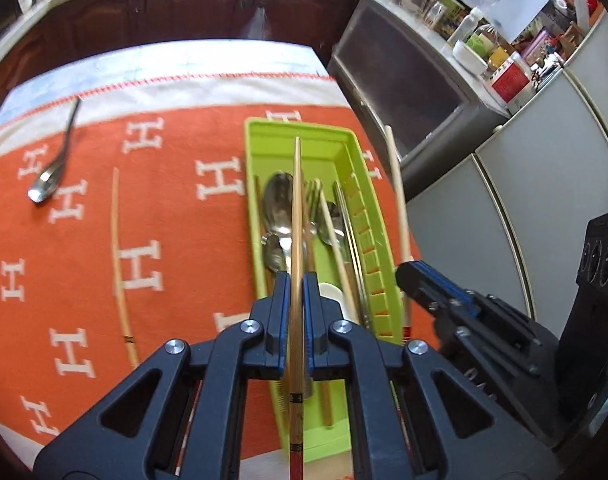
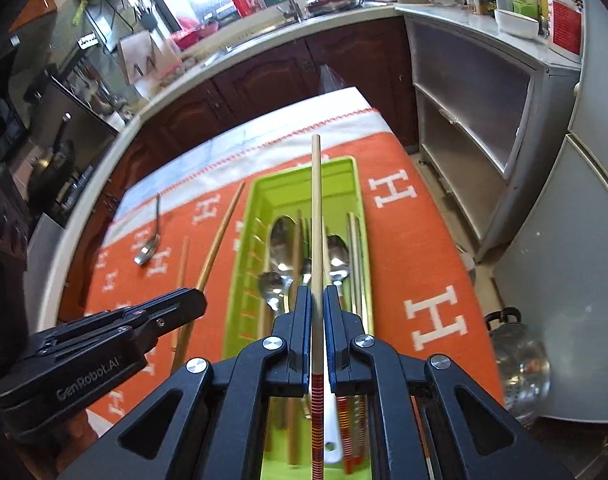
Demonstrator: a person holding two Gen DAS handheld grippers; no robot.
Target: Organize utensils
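Left wrist: slim bamboo chopstick (image 1: 296, 216) above ribbed lime plastic tray (image 1: 378, 216).

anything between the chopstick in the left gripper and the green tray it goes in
Nothing visible. The left gripper holds its chopstick directly above the open green tray, with only the spoons already lying inside below.

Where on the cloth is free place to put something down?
Bare orange cloth lies between the loose chopstick and the green tray; more right of the tray. Around the spoon is tighter. The tray is crowded.
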